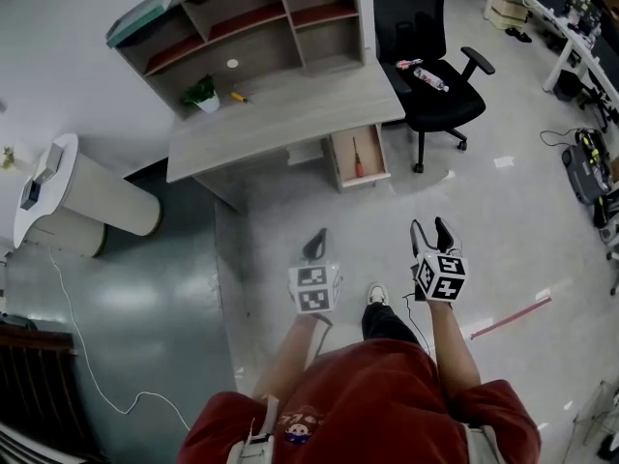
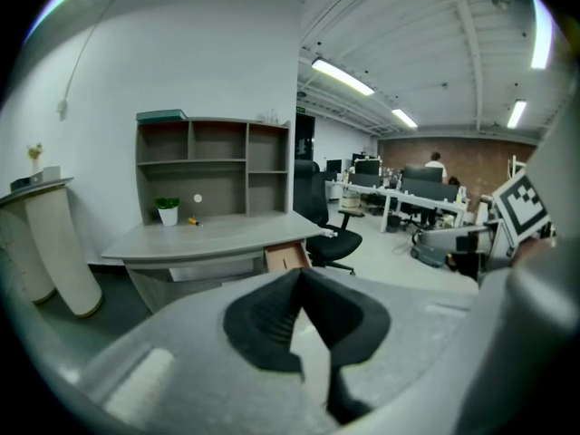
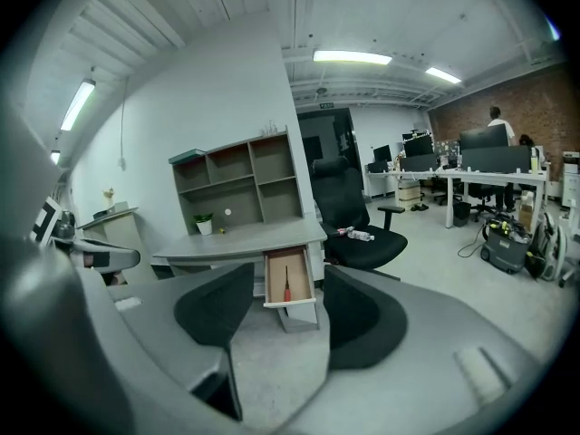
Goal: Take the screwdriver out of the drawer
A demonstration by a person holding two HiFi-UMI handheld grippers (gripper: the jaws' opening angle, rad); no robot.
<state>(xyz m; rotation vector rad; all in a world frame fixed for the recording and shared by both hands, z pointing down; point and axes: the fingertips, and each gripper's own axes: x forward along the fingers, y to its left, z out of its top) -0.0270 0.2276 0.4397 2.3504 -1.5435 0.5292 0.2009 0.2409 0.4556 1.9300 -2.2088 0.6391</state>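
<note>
Office floor (image 1: 280, 216), one screwdriver (image 1: 358, 159), two tools (image 1: 316, 238) (image 1: 431, 230)

I stand in an open-plan office. Ahead, a grey tabletop (image 1: 290, 114) carries a shelf hutch (image 1: 251, 22) along its back edge and a small potted plant (image 1: 201, 95) near its back left corner. A drawer (image 1: 358, 158) hangs open under its front edge, and a black swivel chair (image 1: 435, 75) stands at its right end. Beyond run rows of workstations (image 3: 489, 152) with monitors, under strip lights (image 3: 352, 57), before a brick wall (image 3: 535, 89).
</note>
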